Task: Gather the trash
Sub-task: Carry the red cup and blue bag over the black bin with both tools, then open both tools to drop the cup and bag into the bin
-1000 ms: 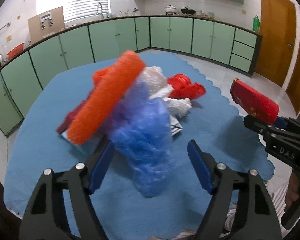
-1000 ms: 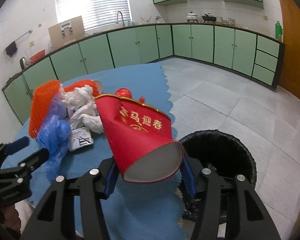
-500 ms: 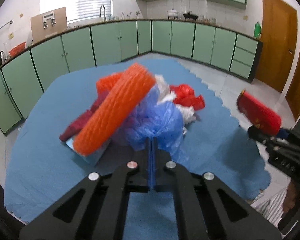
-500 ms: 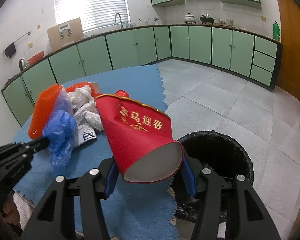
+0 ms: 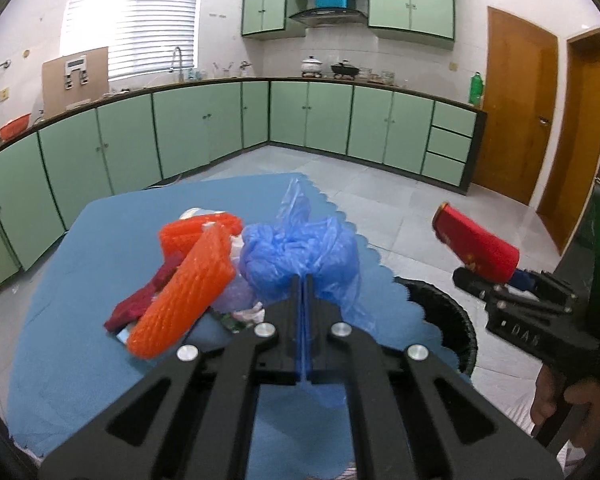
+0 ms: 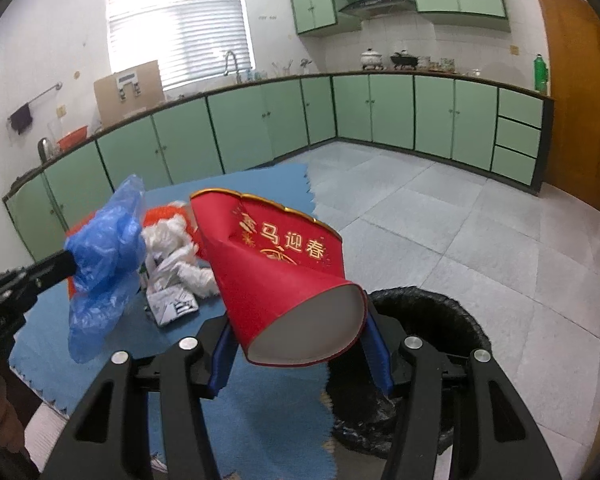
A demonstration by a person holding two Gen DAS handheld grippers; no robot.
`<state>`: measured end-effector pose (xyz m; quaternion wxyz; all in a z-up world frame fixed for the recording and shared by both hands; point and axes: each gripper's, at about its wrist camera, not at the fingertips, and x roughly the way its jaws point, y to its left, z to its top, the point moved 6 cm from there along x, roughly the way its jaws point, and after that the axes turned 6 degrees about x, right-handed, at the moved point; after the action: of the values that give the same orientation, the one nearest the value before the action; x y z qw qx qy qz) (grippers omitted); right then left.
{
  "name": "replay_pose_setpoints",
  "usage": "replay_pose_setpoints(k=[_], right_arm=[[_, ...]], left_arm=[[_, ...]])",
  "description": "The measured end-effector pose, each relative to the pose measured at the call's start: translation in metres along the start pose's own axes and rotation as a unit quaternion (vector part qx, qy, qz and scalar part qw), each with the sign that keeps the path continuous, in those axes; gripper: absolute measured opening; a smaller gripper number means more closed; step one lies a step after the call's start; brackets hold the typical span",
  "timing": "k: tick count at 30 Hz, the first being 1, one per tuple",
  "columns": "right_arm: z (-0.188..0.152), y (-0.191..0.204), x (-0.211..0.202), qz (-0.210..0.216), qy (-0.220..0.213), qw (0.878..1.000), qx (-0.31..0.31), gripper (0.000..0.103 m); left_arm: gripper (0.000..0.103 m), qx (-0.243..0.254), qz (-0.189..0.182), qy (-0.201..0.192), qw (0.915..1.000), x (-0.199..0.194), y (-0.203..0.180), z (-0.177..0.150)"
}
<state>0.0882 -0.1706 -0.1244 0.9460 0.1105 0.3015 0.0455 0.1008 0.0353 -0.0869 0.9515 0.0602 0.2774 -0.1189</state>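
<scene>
Closest in, the left gripper [image 5: 304, 280] has its jaws pinched flat together on a fold of the blue bag [image 5: 300, 252], and the crumpled plastic balloons out just ahead of the tips while a loose tail hangs below them. A thin pinch like that suits limp film: it bunches up and comes along in one piece. From the right wrist view the bag hangs clear of the blue mat [image 6: 268, 412], so it looks lifted rather than dragged.

Over on the other side, the right gripper [image 6: 296, 344] is clamped around the narrow base of the red cup [image 6: 276, 268], mouth pointing away, gold lettering up. Held by the base, the cup should drop out cleanly once the jaws part.

Just below and right of those fingers sits the black bin [image 6: 432, 312], its rim right at the mat's scalloped edge. That is likely why both loads are carried out this way.

Further ahead of the left tips, the remaining pile waits on the mat: the orange foam net [image 5: 188, 296], a dark red scrap [image 5: 140, 300], and, in the right view, white crumpled paper [image 6: 176, 248]. Beyond that, green cabinets [image 5: 204, 136] line the wall.
</scene>
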Motion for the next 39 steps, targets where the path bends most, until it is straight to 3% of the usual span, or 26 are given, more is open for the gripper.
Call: replay_pose_setpoints(k=[12,25,33,39], right_arm=[[0.006,-0.066,-0.016,-0.069,-0.010,0.997,0.036,0.054],[-0.003,-0.143,-0.002,-0.123,0.005,0.989,0.077,0.054],[-0.022,-0.175,0.029,-0.139,0.040,0.985,0.089,0.055],[-0.037,-0.179,0.051,-0.137,0.069,0.984,0.093,0.055]], left_arm=[[0.000,0.039,-0.079,0.005,0.9961,0.036,-0.068,0.010],[0.000,0.064,-0.153,0.021,0.9860,0.098,-0.150,0.023],[0.000,0.065,-0.186,0.071,0.9778,0.158,-0.179,0.006],[0.005,0.072,-0.192,0.099,0.9736,0.174,-0.177,-0.003]])
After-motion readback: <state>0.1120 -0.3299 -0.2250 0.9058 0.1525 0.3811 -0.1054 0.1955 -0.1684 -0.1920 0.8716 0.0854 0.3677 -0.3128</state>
